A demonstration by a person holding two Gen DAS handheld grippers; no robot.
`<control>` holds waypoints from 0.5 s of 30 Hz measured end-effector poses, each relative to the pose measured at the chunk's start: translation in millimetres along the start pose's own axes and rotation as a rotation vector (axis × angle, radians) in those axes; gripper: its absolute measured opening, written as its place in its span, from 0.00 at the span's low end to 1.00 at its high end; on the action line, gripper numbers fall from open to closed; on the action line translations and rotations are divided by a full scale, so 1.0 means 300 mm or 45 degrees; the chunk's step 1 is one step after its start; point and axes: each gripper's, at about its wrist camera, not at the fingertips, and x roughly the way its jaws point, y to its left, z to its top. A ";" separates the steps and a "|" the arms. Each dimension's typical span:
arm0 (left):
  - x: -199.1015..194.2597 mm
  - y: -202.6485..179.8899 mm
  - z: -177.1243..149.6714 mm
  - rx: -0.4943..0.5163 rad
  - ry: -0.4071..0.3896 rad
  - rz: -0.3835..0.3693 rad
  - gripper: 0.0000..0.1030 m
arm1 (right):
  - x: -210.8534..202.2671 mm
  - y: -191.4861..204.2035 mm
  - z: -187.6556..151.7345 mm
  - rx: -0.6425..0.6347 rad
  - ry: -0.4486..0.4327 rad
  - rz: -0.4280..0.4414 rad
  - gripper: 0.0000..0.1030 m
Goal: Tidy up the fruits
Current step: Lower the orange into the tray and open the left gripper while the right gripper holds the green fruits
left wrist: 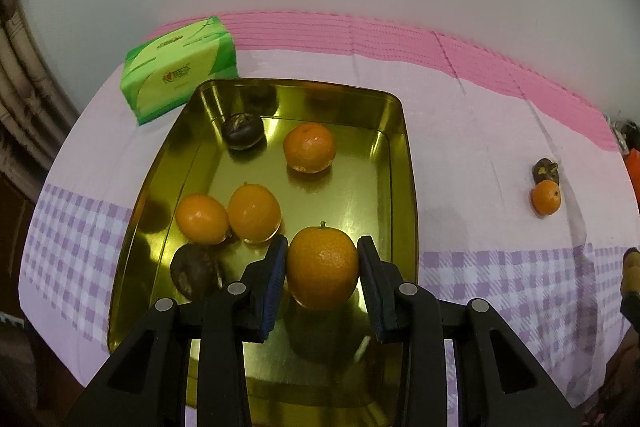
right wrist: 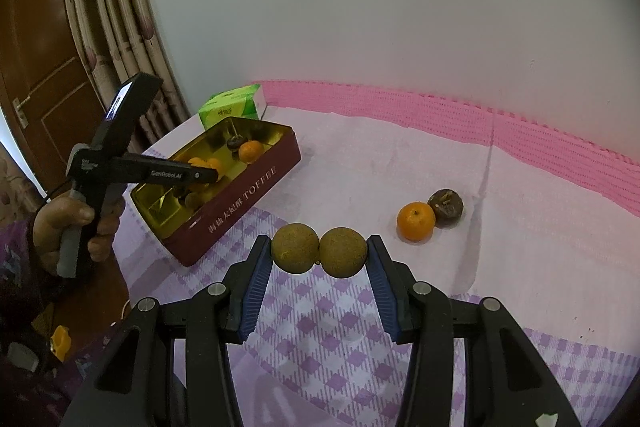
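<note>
My left gripper (left wrist: 322, 265) is shut on an orange (left wrist: 322, 267) and holds it just above the near floor of the gold tin (left wrist: 400, 155). Inside the tin lie three more oranges (left wrist: 254, 213) and two dark brown fruits (left wrist: 242, 131). My right gripper (right wrist: 319, 255) is shut on two tan round fruits (right wrist: 319, 253) pressed side by side, held above the checked cloth. On the cloth beyond them lie a loose orange (right wrist: 416, 221) and a dark fruit (right wrist: 446, 207), touching. In the right wrist view the left gripper (right wrist: 192, 175) reaches into the tin (right wrist: 240, 203).
A green tissue pack (left wrist: 180, 69) stands just behind the tin by the wall. A person's hand (right wrist: 68, 227) holds the left gripper's handle. Pink cloth (right wrist: 560, 267) covers the table up to the white wall; curtain and a door stand at the left.
</note>
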 end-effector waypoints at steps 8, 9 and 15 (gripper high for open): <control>0.041 -0.011 0.039 0.024 0.009 0.013 0.36 | 0.009 0.002 -0.010 0.004 0.019 -0.002 0.43; 0.047 -0.011 0.044 0.027 0.009 0.013 0.36 | 0.010 0.002 -0.010 0.005 0.020 -0.002 0.43; 0.087 -0.019 0.065 0.040 0.027 0.026 0.36 | 0.019 -0.001 -0.015 0.013 0.033 -0.006 0.43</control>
